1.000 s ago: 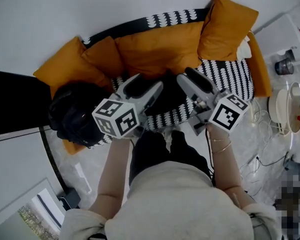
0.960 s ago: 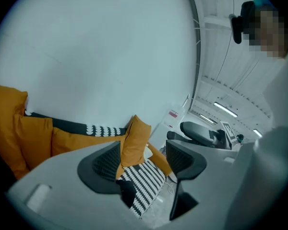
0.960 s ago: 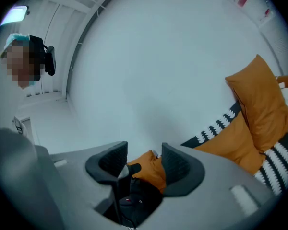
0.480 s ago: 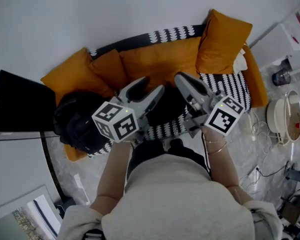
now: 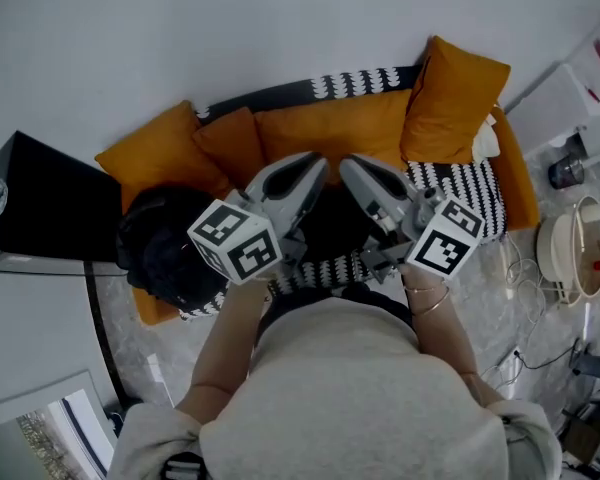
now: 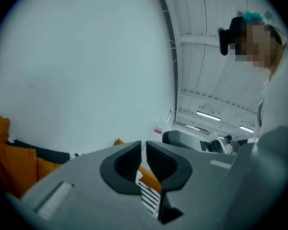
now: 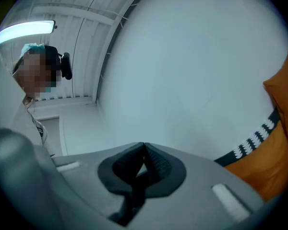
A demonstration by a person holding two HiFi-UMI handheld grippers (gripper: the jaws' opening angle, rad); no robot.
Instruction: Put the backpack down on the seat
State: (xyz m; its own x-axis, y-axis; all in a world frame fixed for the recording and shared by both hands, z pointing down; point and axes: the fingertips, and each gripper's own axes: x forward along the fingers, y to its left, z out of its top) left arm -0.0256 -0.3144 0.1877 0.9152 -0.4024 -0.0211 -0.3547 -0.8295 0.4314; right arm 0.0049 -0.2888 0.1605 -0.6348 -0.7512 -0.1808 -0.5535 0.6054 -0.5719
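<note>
We count one backpack (image 5: 170, 258) on the sofa (image 5: 460, 183) seat, left of our left gripper (image 6: 143, 152); its fingers just closed to an empty slit. Right gripper (image 7: 144, 150) fingers just pressed together. Four cushions (image 5: 330, 128) beyond.

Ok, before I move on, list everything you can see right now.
Black fabric backpack: one, black, left end of the sofa.
Black-and-white patterned sofa seat: one, centre of view.
Orange fabric cushions: about four, along the backrest.
Black box: one, left of sofa.
White round appliance: one, far right.
Left gripper: grey, over seat, jaws just closing, a slit apart, empty.
Right gripper: grey, beside it, shut, empty.
</note>
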